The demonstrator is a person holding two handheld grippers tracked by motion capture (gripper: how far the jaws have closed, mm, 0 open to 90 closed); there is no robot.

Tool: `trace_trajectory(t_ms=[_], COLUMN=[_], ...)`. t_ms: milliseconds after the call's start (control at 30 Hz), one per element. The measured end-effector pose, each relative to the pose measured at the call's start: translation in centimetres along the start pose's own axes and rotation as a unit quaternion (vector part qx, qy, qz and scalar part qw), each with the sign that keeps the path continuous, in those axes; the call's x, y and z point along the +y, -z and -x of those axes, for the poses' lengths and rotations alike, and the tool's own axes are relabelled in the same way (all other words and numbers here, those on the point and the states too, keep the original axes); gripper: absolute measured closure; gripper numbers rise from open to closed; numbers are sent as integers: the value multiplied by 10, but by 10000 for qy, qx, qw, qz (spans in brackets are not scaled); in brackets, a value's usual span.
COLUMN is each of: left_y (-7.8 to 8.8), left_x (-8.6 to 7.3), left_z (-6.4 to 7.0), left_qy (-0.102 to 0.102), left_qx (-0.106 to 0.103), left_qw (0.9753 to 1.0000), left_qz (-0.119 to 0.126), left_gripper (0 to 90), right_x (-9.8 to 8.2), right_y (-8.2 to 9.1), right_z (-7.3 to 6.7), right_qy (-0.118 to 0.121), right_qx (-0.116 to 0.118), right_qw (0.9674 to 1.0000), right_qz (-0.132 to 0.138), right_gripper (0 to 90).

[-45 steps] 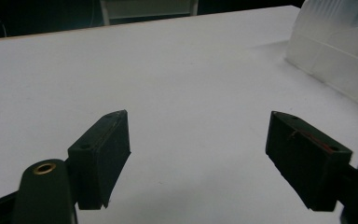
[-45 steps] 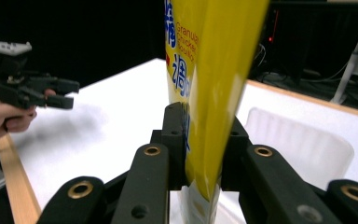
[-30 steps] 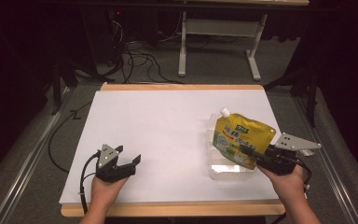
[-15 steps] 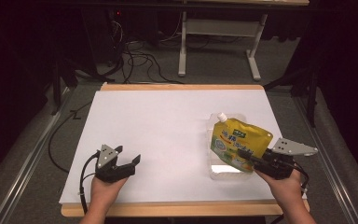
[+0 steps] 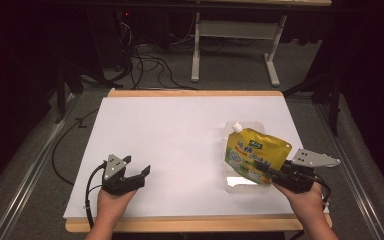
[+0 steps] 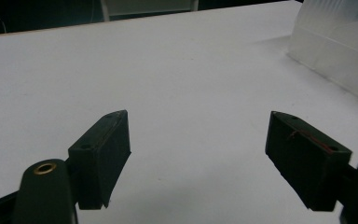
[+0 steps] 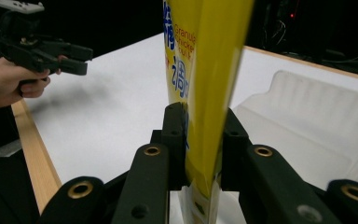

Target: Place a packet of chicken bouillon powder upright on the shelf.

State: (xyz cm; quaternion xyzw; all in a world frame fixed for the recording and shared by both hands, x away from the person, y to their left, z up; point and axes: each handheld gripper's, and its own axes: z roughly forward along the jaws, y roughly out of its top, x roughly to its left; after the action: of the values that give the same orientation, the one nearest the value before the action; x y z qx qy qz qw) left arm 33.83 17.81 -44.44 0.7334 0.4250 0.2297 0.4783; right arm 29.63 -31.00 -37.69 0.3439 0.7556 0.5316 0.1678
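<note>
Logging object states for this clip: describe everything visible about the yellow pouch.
The yellow pouch is a soft, glossy spouted refill bag with a white cap at its top corner and printed green and blue labelling. The right gripper clamps its lower edge, holding it tilted over a clear plastic tray on the white table.

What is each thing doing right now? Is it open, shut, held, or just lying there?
Yellow pouch: held up off the table, cap on its spout.
Right gripper: shut on the yellow pouch's lower edge.
Left gripper: open, holding nothing, over the white table.
Clear plastic tray: lying flat on the table, empty.
</note>
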Motion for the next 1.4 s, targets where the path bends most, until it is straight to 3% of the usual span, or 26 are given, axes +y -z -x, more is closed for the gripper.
trace_trajectory(t_ms=[400, 700, 1067, 1133, 1400], left_y=[1, 1, -1, -1, -3], left_x=[1, 1, 1, 1, 1], left_z=[0, 1, 6, 7, 14], left_qy=[-6, -14, -65, -86, -143], left_qx=[-6, -22, -122, -144, -239], left_qw=[10000, 10000, 9999, 9999, 9996], left_qz=[2, 10, -19, -32, -48], left_gripper=[225, 225, 228, 229, 229], right_x=[-12, -24, -35, -35, -33], right_y=[-5, -14, -14, -14, -11], right_z=[4, 11, 19, 17, 14], right_qy=[-116, -286, -492, -505, -589], right_qx=[-74, -163, -255, -349, -669], right_qw=[9998, 9987, 9979, 9976, 9958], right_qz=[-122, -389, -323, -318, -187], right_gripper=[782, 771, 744, 724, 492])
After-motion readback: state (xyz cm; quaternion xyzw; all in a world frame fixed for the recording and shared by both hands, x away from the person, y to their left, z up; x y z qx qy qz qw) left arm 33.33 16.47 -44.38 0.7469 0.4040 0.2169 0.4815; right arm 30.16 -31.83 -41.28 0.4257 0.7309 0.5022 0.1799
